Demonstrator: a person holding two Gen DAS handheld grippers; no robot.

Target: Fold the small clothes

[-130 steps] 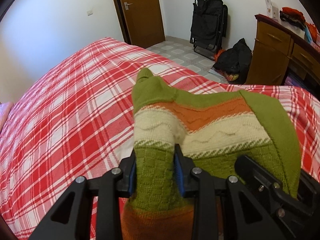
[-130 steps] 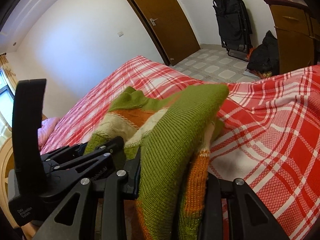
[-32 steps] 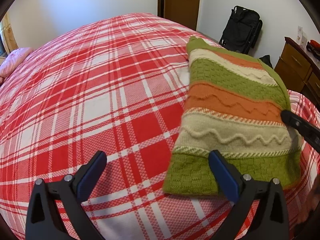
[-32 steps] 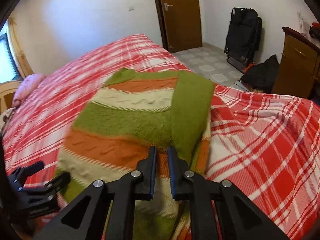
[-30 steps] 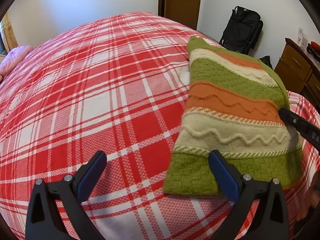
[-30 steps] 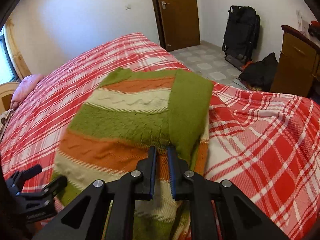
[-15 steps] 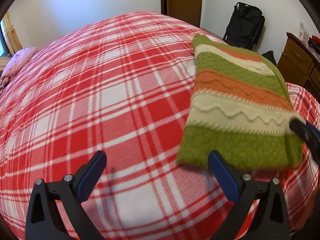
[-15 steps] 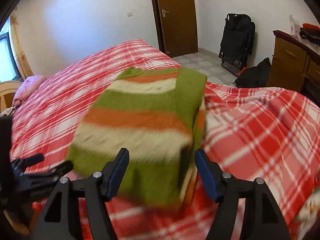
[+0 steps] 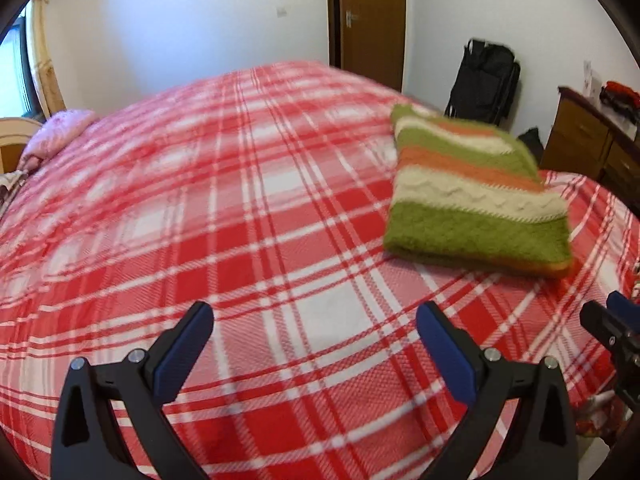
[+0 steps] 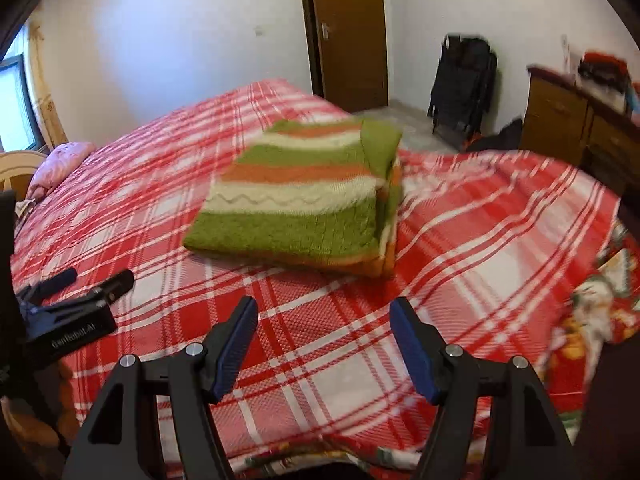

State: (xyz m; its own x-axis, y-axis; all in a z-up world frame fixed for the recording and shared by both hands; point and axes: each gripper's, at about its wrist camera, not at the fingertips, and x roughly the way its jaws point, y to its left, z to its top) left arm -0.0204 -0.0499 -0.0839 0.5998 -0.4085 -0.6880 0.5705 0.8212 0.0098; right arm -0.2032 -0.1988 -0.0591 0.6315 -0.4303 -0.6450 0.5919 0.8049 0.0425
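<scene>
The sweater (image 10: 296, 200) has stripes of green, orange and cream, with a zigzag line on the cream stripe. The bed cover (image 9: 224, 216) is a red and white check. Each gripper is black with blue pads (image 10: 236, 340). The door (image 9: 370, 20) is brown, the pillow (image 9: 60, 136) pink.

Left gripper (image 9: 314, 326): black angular plastic frame, blue finger pads (image 9: 444, 354), silver screws. Right gripper (image 10: 324, 318) identical; white "GenRobot.AI" lettering on left's body.
</scene>
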